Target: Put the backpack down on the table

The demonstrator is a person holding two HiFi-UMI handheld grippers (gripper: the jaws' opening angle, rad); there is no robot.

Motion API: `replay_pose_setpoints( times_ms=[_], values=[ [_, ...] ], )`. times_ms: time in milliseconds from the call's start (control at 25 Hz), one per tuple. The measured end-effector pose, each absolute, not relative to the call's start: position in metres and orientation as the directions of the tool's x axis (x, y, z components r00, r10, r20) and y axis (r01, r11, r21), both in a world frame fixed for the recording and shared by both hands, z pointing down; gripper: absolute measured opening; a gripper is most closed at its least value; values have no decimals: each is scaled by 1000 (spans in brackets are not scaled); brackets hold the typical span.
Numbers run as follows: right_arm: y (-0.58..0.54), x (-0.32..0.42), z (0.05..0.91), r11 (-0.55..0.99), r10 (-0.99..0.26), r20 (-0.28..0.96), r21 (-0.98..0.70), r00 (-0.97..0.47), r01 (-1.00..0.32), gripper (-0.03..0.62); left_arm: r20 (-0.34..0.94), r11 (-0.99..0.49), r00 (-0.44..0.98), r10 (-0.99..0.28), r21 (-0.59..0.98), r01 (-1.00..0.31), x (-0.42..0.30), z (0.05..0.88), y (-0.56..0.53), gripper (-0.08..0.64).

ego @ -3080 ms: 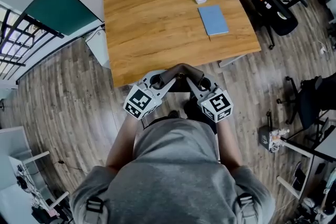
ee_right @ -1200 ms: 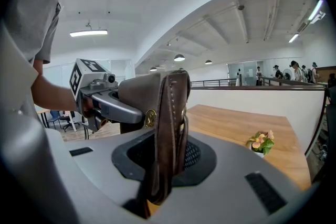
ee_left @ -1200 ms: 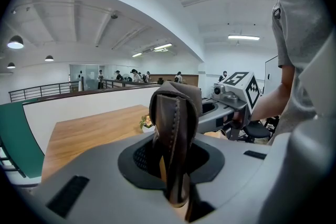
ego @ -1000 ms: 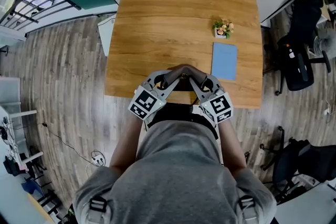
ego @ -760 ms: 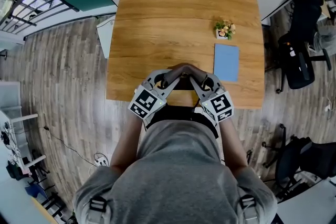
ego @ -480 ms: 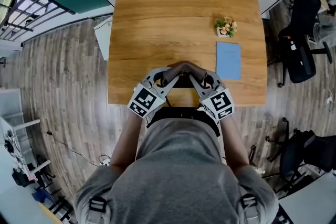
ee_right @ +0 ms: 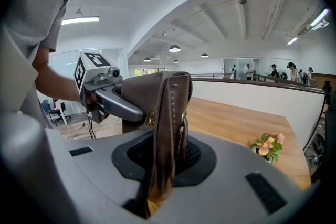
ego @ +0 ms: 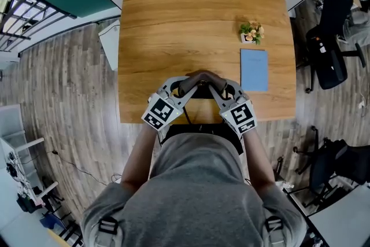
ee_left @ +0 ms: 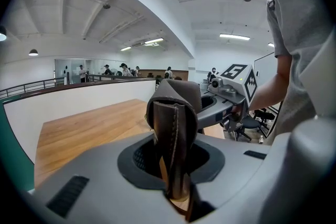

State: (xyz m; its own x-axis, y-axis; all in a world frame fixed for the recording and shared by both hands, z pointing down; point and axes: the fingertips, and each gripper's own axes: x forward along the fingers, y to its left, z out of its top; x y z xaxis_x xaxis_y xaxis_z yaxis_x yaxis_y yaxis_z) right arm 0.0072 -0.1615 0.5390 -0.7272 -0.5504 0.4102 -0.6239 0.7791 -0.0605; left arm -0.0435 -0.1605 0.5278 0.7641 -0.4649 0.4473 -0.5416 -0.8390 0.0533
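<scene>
1. Carried forward since three seconds back: left gripper point(ego: 185, 88) and right gripper point(ego: 219, 88), then just short of the table point(ego: 173, 20), now out over its near strip, with the backpack point(ego: 202, 125) along for the ride.
2. Both clamped on the brown leather handle point(ego: 200, 77), one from the left and one from the right. Tips angled in towards each other, handle arched up between them.
3. Left gripper view: handle strap standing upright between the jaws, pinched tight and folded over at the top. Jaws parted only by the leather itself. Right gripper in sight just beyond the fold.
4. Right gripper view: much the same, with the strap pressed flat between the jaws and trailing down past them. Left gripper visible on the far side of the leather.
5. Dark body of the backpack slung below the handle, at the table's near edge, between the two grippers and the person's grey shirt point(ego: 196, 194). Mostly hidden from the head view. Resting on the tabletop or hanging clear: impossible to tell.
6. Right side of the table: blue notebook point(ego: 254, 69) lying flat, small potted flowers point(ego: 251, 32) just beyond it on the far side. Both apart from the handle and the grippers.
7. Off to the right, on the wooden floor point(ego: 69, 101): black office chairs point(ego: 329, 61).
</scene>
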Motion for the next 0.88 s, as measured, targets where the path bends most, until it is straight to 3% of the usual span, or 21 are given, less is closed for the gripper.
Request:
replay_pose_setpoints(
  times_ms=[880],
  values=[
    [-178, 4, 588, 799, -515, 477, -34, -712, -601, 74, 531, -872, 757, -381, 65, -485, -45, 582, -175, 86]
  ],
)
